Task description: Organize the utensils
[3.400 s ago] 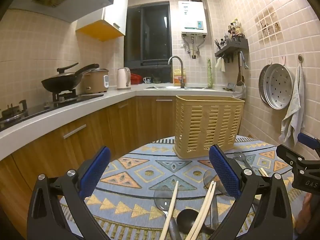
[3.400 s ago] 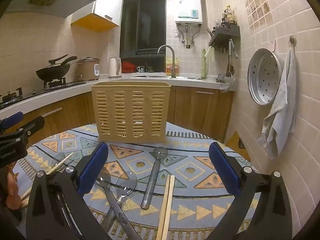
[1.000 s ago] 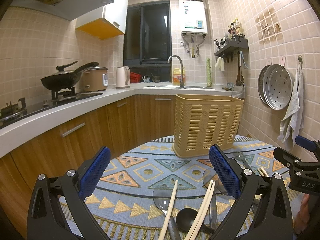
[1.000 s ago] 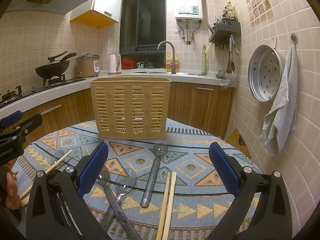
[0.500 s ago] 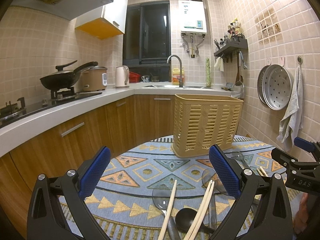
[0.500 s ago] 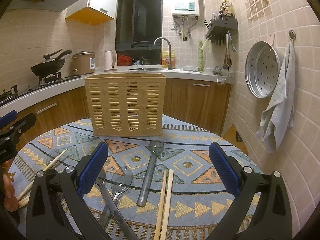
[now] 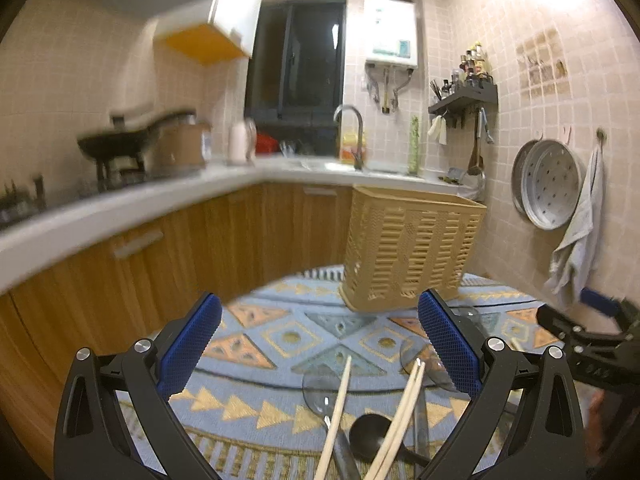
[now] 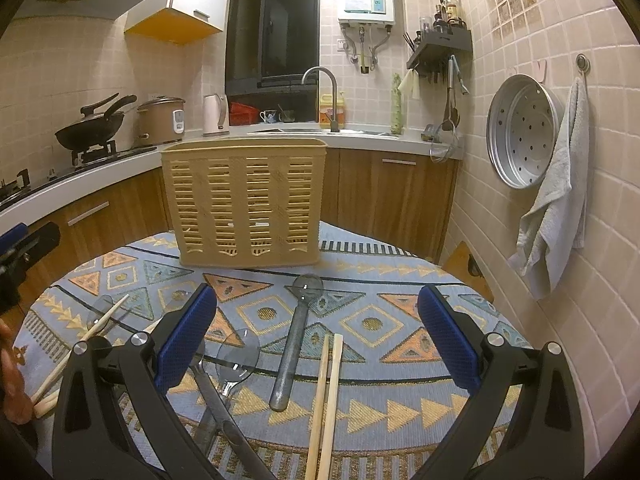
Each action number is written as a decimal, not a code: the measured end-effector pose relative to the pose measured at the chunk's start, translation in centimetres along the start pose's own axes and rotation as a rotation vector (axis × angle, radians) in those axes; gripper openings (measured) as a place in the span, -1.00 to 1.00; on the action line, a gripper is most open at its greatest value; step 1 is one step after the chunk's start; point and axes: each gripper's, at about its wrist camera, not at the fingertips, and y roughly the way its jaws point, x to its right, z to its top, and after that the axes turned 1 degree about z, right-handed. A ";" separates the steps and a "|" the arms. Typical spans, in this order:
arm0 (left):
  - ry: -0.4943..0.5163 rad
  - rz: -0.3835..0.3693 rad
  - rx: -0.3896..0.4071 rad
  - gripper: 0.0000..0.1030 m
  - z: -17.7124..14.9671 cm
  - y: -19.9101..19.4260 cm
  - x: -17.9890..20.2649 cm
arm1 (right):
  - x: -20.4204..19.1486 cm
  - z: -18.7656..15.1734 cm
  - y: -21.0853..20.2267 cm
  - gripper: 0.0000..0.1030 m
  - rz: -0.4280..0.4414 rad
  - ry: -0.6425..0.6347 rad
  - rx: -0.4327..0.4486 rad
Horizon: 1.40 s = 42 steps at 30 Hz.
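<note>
A tan slotted utensil basket (image 7: 414, 246) (image 8: 245, 202) stands upright at the far side of a round table with a patterned cloth (image 8: 372, 324). Loose utensils lie on the cloth: a pair of wooden chopsticks (image 8: 326, 396), a grey metal spoon (image 8: 294, 338), clear spoons (image 8: 236, 356), more chopsticks (image 7: 400, 412) (image 7: 336, 408) and a black spoon (image 7: 370, 436). My left gripper (image 7: 320, 340) is open and empty above the near-left utensils. My right gripper (image 8: 318, 328) is open and empty above the chopstick pair and grey spoon.
A kitchen counter with sink tap (image 8: 320, 92), kettle (image 8: 215, 114), rice cooker (image 8: 162, 120) and wok (image 8: 90, 124) runs behind and left of the table. A steamer tray (image 8: 520, 132) and towel (image 8: 556, 204) hang on the right wall.
The left view has swung right and is motion-blurred; the basket now sits further right in it. The right gripper has dipped slightly lower over the table. Both grippers stay open.
</note>
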 end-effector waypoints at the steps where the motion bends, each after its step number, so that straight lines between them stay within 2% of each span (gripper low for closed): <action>1: -0.037 -0.019 -0.056 0.85 0.4 0.5 -1.1 | 0.0 0.0 0.1 0.87 -0.005 0.001 -0.007; 2: -0.066 -0.038 -0.103 0.83 0.8 0.9 -2.2 | 0.0 0.1 0.3 0.87 -0.007 0.001 -0.019; 4: -0.145 -0.129 -0.217 0.73 1.8 1.7 -5.1 | 0.1 0.1 0.7 0.87 0.008 0.006 -0.038; 7: -0.155 -0.153 -0.337 0.70 2.3 3.1 -6.8 | -0.1 0.3 1.2 0.87 0.009 -0.008 -0.083; 8: -0.147 -0.176 -0.389 0.66 2.2 3.8 -6.8 | -0.2 0.4 1.6 0.87 0.020 -0.016 -0.121; 10: -0.119 -0.254 -0.500 0.42 1.7 5.3 -5.5 | -0.2 0.9 2.2 0.85 0.053 -0.031 -0.184; 12: -0.063 -0.282 -0.598 0.27 0.8 6.6 -4.2 | 0.1 1.7 2.5 0.67 0.066 -0.045 -0.224; 15: 0.026 -0.309 -0.695 0.17 -0.4 7.4 -2.5 | 1.0 3.5 3.7 0.41 0.105 -0.046 -0.295; 19: 0.106 -0.322 -0.763 -0.03 -1.7 7.9 -1.5 | 1.9 5.2 7.1 0.27 0.166 -0.035 -0.448; 20: 0.132 -0.318 -0.780 -0.06 -2.1 8.0 -1.0 | 2.1 5.5 8.3 0.17 0.178 -0.027 -0.497; 22: 0.159 -0.313 -0.803 -0.30 -2.5 8.0 -0.8 | 2.3 5.9 10.4 0.08 0.193 -0.010 -0.570; 25: 0.199 -0.299 -0.858 -0.56 -3.3 8.5 -0.7 | 2.4 6.0 13.3 0.08 0.201 0.005 -0.665; 27: 0.210 -0.295 -0.859 -0.58 -3.4 8.5 -0.8 | 2.2 5.9 15.3 0.06 0.223 0.023 -0.718; 30: 0.207 -0.286 -0.868 -0.64 -3.2 8.9 -0.9 | 1.8 5.3 17.6 -0.01 0.211 0.042 -0.810; 32: 0.210 -0.285 -0.870 -0.66 -3.3 9.2 -0.8 | 1.8 4.4 19.0 -0.10 0.216 0.079 -0.899; 34: 0.215 -0.278 -0.873 -0.66 -3.2 9.4 -0.8 | 1.5 4.1 19.4 -0.18 0.203 0.069 -0.917; 35: 0.223 -0.266 -0.873 -0.66 -3.0 9.6 -0.6 | 1.1 4.1 19.5 -0.29 0.195 0.046 -0.917; 39: 0.239 -0.248 -0.877 -0.66 -2.8 10.2 -0.5 | -0.3 4.1 19.5 -0.44 0.152 -0.033 -0.941; 42: 0.255 -0.259 -0.897 -0.66 -2.6 9.9 -0.7 | -1.3 4.1 19.3 -0.69 0.147 -0.074 -0.955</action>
